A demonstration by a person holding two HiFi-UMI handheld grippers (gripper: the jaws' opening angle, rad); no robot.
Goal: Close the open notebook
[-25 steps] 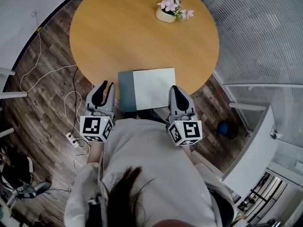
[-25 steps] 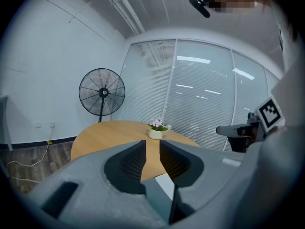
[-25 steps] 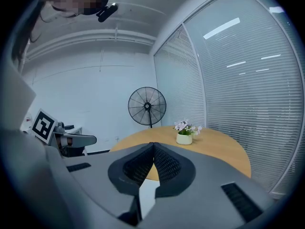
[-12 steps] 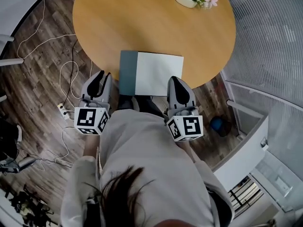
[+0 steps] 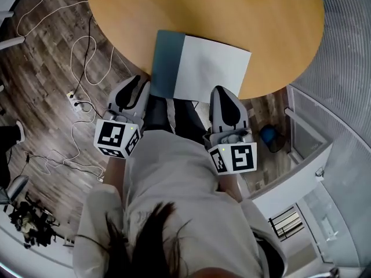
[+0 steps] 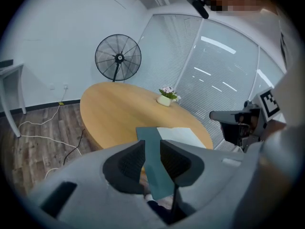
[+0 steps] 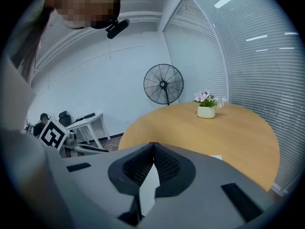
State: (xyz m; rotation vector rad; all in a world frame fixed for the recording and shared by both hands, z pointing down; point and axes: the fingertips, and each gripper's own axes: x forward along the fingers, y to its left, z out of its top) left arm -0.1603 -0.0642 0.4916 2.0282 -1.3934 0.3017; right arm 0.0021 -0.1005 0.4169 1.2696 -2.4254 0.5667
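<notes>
The notebook lies open at the near edge of the round wooden table (image 5: 232, 16), its teal cover (image 5: 168, 62) to the left and a white page (image 5: 213, 71) to the right. My left gripper (image 5: 136, 87) hovers just short of the cover's near left corner. Its jaws have just been opening and stand open with nothing between them; the teal cover (image 6: 151, 138) shows beyond the gap of the left gripper (image 6: 152, 149). My right gripper (image 5: 221, 92) hangs before the page's near right corner. The right gripper (image 7: 153, 146) is shut, tips touching, holding nothing.
A small pot of pink flowers (image 6: 165, 99) stands at the table's far side. A floor fan (image 6: 117, 58) is behind the table. Cables (image 5: 81, 39) and a power strip (image 5: 71, 95) lie on the wooden floor at left. A blue object (image 5: 267, 135) sits on the floor at right.
Both grippers have come down, still just short of the notebook's near edge. The head view has swung, so the table and the notebook sit higher in the picture. The notebook has not moved.
</notes>
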